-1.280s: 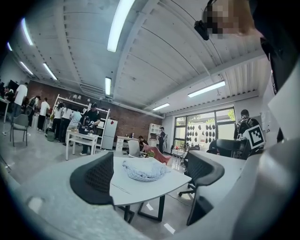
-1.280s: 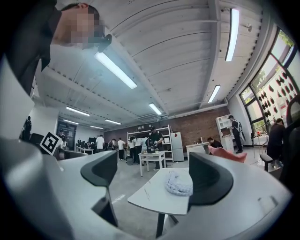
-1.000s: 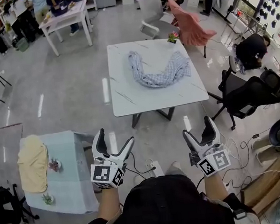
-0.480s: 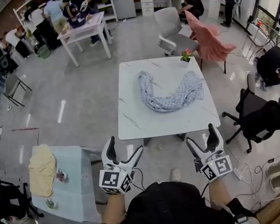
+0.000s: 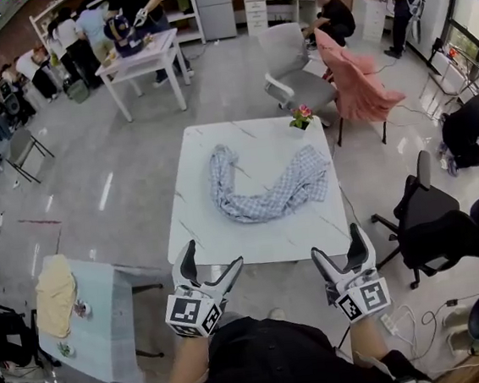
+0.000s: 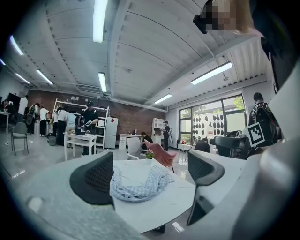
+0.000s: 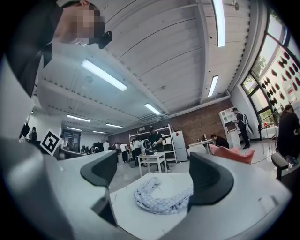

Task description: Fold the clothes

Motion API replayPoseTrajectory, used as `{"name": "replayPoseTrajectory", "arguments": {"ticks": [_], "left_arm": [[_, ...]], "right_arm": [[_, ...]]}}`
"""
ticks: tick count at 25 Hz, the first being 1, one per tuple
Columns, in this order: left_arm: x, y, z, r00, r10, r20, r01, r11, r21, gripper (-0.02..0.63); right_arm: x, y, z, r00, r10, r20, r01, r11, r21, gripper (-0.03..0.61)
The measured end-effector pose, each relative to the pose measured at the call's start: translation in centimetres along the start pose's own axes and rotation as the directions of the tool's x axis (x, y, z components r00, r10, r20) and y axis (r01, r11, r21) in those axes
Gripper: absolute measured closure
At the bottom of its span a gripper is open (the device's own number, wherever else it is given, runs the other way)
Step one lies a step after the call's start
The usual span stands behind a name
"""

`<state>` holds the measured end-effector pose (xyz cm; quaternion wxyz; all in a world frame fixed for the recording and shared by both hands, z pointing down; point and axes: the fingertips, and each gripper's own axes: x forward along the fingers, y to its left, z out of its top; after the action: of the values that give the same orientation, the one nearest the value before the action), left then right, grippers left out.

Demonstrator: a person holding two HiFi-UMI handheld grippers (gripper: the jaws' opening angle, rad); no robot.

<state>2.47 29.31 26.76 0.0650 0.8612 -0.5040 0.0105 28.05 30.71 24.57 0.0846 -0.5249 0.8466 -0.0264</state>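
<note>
Table point(image 5: 310, 232) and checked cloth point(image 5: 262, 201) nearer than before; left tongs point(image 5: 211, 257), right tongs point(image 5: 338, 242) apart, empty.

A white marble table point(image 5: 192, 161) stands on glossy grey floor point(image 5: 119, 220) under strip lights point(image 6: 99, 18).

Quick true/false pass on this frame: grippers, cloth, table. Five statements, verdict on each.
1. The left gripper is open and empty. True.
2. The right gripper is shut on the checked cloth. False: its jaws stand apart, empty, clear of the cloth.
3. The checked cloth is folded into a neat square. False: it lies crumpled in a curved heap on the table.
4. A small flower pot stands near the table's far edge. True.
5. The pink cloth lies on the table. False: it is off the table, beyond its far right corner.
</note>
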Motion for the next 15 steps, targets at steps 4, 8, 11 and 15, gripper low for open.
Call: {"name": "replayPoseTrajectory", "arguments": {"ticks": [4, 8, 11, 15], "left_arm": [[3.0, -0.8, -0.1, 1.000, -0.011, -0.026, 0.011, 1.000, 0.012, 0.120], [5.2, -0.6, 0.5, 1.000, -0.013, -0.023, 0.014, 0.999, 0.037, 0.120], [6.9, 1.3, 0.5, 1.000, -0.006, -0.017, 0.007, 0.998, 0.060, 0.120], [9.0, 4.9, -0.9, 0.999, 0.011, -0.048, -0.009, 0.999, 0.045, 0.120]], "right_arm": [[-0.1, -2.8, -0.3, 1.000, -0.029, -0.004, 0.029, 0.999, 0.028, 0.120], [0.6, -5.1, -0.9, 0.999, -0.045, -0.013, 0.046, 0.998, 0.035, 0.120], [2.4, -6.5, -1.5, 0.999, -0.051, -0.006, 0.051, 0.999, -0.001, 0.120], [5.2, -6.7, -2.9, 0.997, -0.066, -0.051, 0.063, 0.997, -0.052, 0.120]]}}
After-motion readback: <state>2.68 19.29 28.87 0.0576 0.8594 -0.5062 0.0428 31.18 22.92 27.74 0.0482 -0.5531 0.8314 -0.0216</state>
